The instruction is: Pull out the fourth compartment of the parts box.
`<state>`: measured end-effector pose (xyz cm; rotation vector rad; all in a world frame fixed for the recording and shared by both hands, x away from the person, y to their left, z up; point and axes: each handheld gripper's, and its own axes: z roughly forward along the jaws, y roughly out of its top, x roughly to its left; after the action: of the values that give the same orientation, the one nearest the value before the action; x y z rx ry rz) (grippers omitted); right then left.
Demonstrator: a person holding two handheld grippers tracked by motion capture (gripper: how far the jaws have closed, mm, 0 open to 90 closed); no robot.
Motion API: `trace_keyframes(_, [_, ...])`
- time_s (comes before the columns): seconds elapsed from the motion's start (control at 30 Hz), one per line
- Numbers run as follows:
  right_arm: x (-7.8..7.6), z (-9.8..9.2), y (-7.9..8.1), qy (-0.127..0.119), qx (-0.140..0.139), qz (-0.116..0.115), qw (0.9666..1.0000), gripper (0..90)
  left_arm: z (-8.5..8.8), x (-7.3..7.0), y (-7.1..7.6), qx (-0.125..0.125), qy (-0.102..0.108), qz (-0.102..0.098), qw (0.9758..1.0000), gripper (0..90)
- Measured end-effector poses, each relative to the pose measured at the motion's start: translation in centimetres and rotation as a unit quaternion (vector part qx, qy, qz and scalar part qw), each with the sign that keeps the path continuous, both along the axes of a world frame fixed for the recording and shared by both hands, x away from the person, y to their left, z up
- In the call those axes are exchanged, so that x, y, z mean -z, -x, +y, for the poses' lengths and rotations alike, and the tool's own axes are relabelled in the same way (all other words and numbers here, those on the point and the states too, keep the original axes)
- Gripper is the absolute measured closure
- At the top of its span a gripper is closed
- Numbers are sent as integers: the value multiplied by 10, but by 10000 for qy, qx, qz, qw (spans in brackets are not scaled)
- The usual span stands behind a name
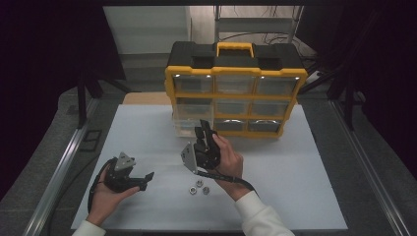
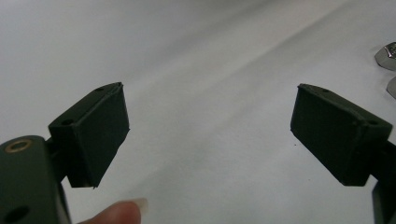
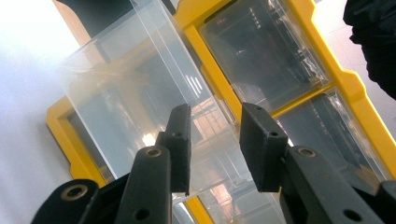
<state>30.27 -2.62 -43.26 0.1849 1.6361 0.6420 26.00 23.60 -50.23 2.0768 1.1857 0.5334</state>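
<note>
The clear drawer [image 3: 140, 102] is seen just past the tips of the right gripper [image 3: 215, 135]; its front lip is held between the jaws. The drawer's long side is pointed straight out of the yellow box [image 1: 236, 93], toward the gripper; the left gripper [image 2: 210, 130] is kept wide apart, with nothing inside.

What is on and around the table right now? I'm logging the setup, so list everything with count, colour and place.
Parts organiser: one, yellow frame with black top and yellow handle, far middle of the table.
Clear drawers: nine, transparent, in three rows; the bottom-left drawer is pulled out.
Hex nuts: three, silver, on the table near the right hand.
Table: one, white top.
Shelf rack: one, grey metal, behind the organiser.
Left claw: black, open, resting low at the near left.
Right claw: black, partly open around the front of the pulled-out drawer; whether the pads touch it is unclear.
</note>
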Motion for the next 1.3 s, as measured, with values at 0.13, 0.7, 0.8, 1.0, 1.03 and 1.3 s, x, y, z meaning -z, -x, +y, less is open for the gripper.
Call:
trace_keyframes(0.13, [0,-1,1,-16,-1,15,10000,656,1,0,0,-7,20,-1,10000,123])
trace_keyframes(0.7, [0,-1,8,13,-23,-10,10000,657,1,-3,1,-16,43,-49,10000,123])
trace_keyframes(0.8, [0,-1,8,30,-27,-14,10000,655,1,-3,1,-17,47,-51,10000,122])
trace_keyframes(1.0, [6,3,10,147,-68,31,9999,654,1,-2,2,-25,57,-53,10000,123])
trace_keyframes(1.03, [6,3,10,131,-81,71,9999,654,1,-2,2,-24,58,-54,10000,123])
trace_keyframes(1.3, [8,2,8,138,-43,100,9998,651,1,-2,1,-20,49,-45,10000,123])
